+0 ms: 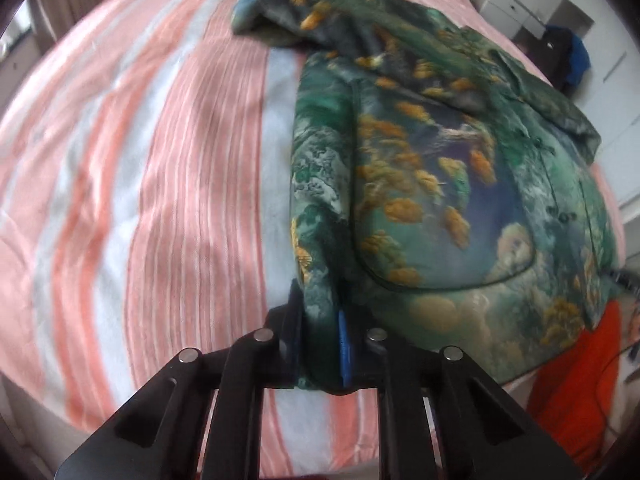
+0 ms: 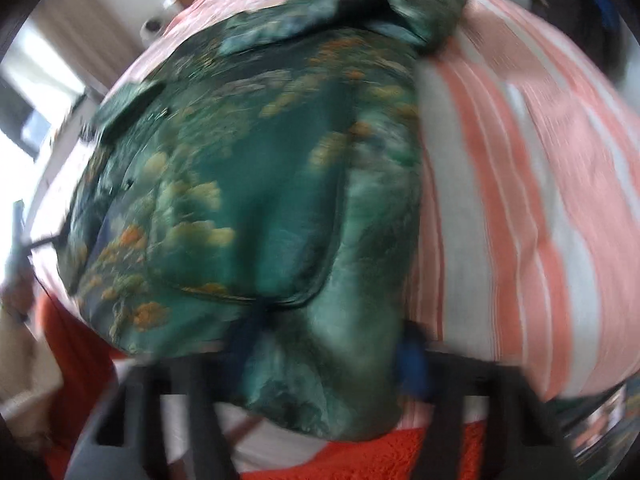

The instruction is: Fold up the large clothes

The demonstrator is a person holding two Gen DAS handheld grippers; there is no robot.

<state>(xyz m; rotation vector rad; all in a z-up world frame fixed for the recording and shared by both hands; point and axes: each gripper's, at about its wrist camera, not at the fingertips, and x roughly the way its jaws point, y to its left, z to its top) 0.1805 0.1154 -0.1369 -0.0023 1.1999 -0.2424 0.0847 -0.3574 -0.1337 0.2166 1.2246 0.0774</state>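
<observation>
A green shirt [image 1: 420, 160] printed with orange and yellow patches lies spread on the bed, collar at the far end and one sleeve folded across the top. In the left wrist view my left gripper [image 1: 320, 344] is shut on the shirt's near left hem corner, the cloth pinched between its black jaw and blue pad. The right wrist view is blurred. There the shirt [image 2: 260, 160] fills the middle, and my right gripper [image 2: 332, 348] has the near right hem bunched tight between its two fingers.
The bed sheet [image 1: 180, 200] is pink and white striped and also shows to the right of the shirt [image 2: 520, 200]. An orange cloth [image 1: 568, 392] lies at the near bed edge. White drawers [image 1: 516, 4] and dark clothes [image 1: 568, 56] stand beyond the bed.
</observation>
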